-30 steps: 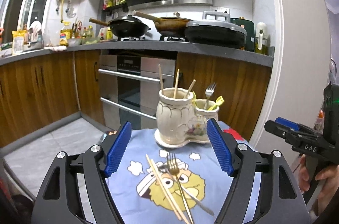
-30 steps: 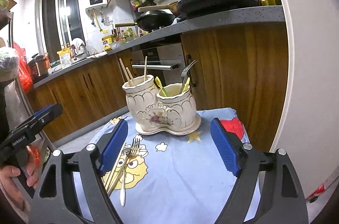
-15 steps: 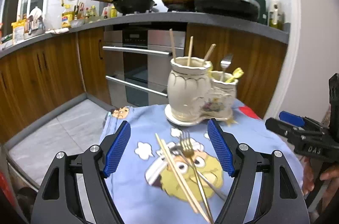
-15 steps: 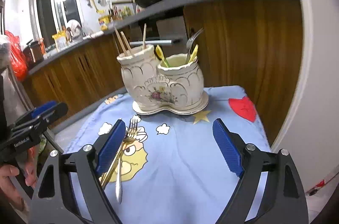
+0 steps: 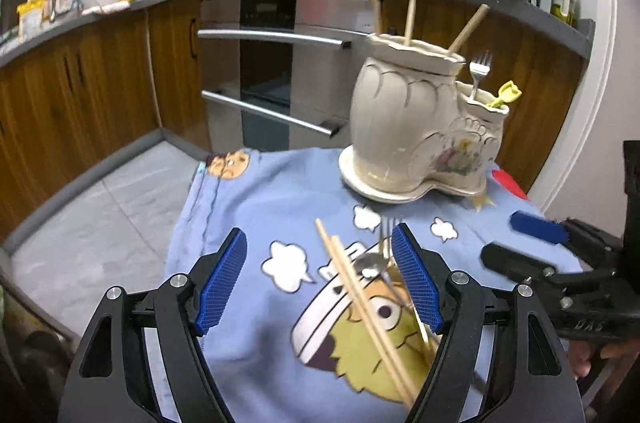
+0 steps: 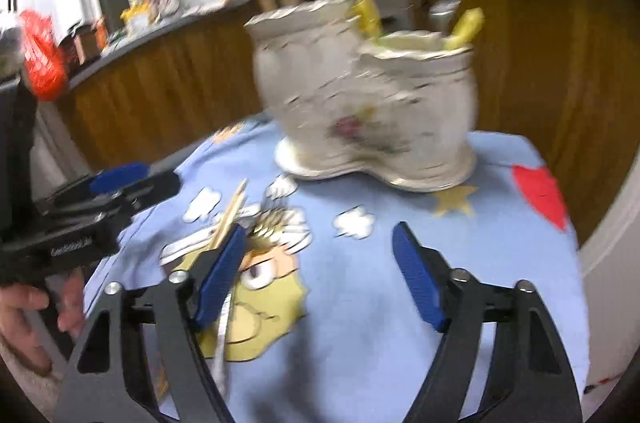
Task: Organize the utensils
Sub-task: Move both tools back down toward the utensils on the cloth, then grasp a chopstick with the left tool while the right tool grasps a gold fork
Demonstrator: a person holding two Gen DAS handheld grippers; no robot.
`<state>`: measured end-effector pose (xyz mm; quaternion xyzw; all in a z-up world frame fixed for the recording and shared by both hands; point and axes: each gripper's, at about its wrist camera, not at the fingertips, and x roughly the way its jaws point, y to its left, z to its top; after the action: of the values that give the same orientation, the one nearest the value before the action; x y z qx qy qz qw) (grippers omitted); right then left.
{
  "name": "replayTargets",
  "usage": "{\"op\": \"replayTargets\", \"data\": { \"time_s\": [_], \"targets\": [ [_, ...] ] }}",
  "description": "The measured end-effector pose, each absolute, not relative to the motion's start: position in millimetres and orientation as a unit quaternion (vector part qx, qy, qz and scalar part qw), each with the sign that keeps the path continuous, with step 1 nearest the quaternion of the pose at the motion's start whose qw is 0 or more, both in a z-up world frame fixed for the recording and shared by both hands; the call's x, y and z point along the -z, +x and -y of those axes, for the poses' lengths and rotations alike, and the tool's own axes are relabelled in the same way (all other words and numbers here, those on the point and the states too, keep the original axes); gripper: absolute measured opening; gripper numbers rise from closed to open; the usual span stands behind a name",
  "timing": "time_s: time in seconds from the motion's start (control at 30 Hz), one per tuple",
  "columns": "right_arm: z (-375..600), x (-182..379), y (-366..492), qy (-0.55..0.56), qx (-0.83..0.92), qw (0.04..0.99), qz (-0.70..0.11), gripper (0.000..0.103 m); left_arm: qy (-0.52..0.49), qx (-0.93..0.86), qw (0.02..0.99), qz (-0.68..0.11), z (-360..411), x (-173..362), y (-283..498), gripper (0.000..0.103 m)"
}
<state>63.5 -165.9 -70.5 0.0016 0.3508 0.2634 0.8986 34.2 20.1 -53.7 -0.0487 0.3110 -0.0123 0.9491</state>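
1. The left gripper (image 5: 320, 283) hangs just above the surface (image 5: 248, 207), its jaws wide open and gripping nothing. The loose chopsticks (image 5: 360, 299) lie between the two blue pads, so it looks lined up to take them.
2. The right gripper (image 6: 316, 275) also has open, empty jaws. It sits to the right of the loose pile, its left pad over the chopsticks' tips, probably waiting its turn or ready to take the metal pieces.
3. The loose utensils lie near, on the cartoon print of the blue cloth: the chopsticks side by side, running from near right to far left, with a fork (image 5: 387, 243) and what seems to be a spoon (image 5: 370, 265) just right of them, touching or overlapping. The right wrist view is too blurred to separate them.
4. The ceramic holder (image 5: 416, 131) stands upright at the far right of the surface, well apart from the pile. Its tall cup already has three chopsticks standing in it; the low cup holds a fork and a yellow utensil (image 5: 506, 93). That sorting suggests chopsticks belong in the tall cup.
5. In the way: the fork lies against the left gripper's right pad, so closing may catch it together with the chopsticks. The sticks already standing in the tall cup crowd its mouth.
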Motion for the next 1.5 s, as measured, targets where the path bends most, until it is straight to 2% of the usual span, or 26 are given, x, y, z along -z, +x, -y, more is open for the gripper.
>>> {"op": "replayTargets", "data": {
  "time_s": [0.13,0.2,0.27,0.33,0.37,0.4,0.6,0.77,0.9,1.0,1.1,1.3,1.37,1.4,1.5],
  "targets": [
    [143.3,82.3,53.2,-0.002,-0.299,0.87,-0.391,0.035,-0.067,0.018,0.944,-0.323,-30.1,60.3,34.0,0.07],
    [134.9,88.3,46.4,-0.002,-0.309,0.862,-0.403,0.033,-0.066,0.021,0.944,-0.324,-30.8,62.7,32.3,0.069],
    [123.6,90.6,43.7,-0.014,-0.308,0.86,-0.407,0.025,-0.074,0.028,0.942,-0.327,-31.8,63.2,30.9,0.068],
    [115.7,90.3,45.5,-0.02,-0.302,0.861,-0.409,0.023,-0.073,0.029,0.942,-0.325,-31.0,62.7,30.0,0.068],
    [112.2,90.2,46.9,-0.024,-0.297,0.862,-0.41,0.016,-0.069,0.026,0.943,-0.325,-30.4,62.9,29.9,0.068],
    [110.1,91.0,48.4,-0.027,-0.295,0.861,-0.414,0.013,-0.068,0.025,0.943,-0.325,-30.5,63.3,29.8,0.068],
    [107.1,96.2,56.3,-0.005,-0.298,0.853,-0.429,0.012,-0.078,0.03,0.94,-0.332,-32.7,69.0,32.2,0.068],
    [125.3,91.5,51.6,0.016,-0.296,0.862,-0.41,0.006,-0.076,0.034,0.938,-0.336,-30.2,71.5,32.0,0.068],
    [146.6,91.8,46.5,0.021,-0.298,0.86,-0.413,0.006,-0.066,0.045,0.93,-0.359,-21.9,78.8,34.6,0.056],
    [163.3,92.5,46.5,0.033,-0.296,0.857,-0.42,0.006,-0.05,0.058,0.925,-0.371,-12.2,82.7,33.8,0.05],
    [174.7,89.3,44.6,0.027,-0.278,0.867,-0.412,0.006,-0.036,0.059,0.92,-0.385,-5.1,87.1,31.8,0.038],
    [175.6,94.3,49.9,0.022,-0.266,0.87,-0.416,0.006,-0.027,0.049,0.914,-0.401,2.5,96.6,32.9,0.035],
    [173.6,94.1,47.8,0.008,-0.261,0.873,-0.411,0.006,-0.015,0.049,0.914,-0.402,7.4,97.5,31.6,0.031],
    [172.0,94.3,47.0,0.0,-0.257,0.876,-0.409,0.006,-0.007,0.051,0.915,-0.401,11.7,97.9,30.9,0.026],
    [171.0,94.6,46.5,-0.004,-0.253,0.878,-0.407,0.006,0.014,0.043,0.917,-0.397,19.3,97.7,30.1,0.023]
  ]
}}
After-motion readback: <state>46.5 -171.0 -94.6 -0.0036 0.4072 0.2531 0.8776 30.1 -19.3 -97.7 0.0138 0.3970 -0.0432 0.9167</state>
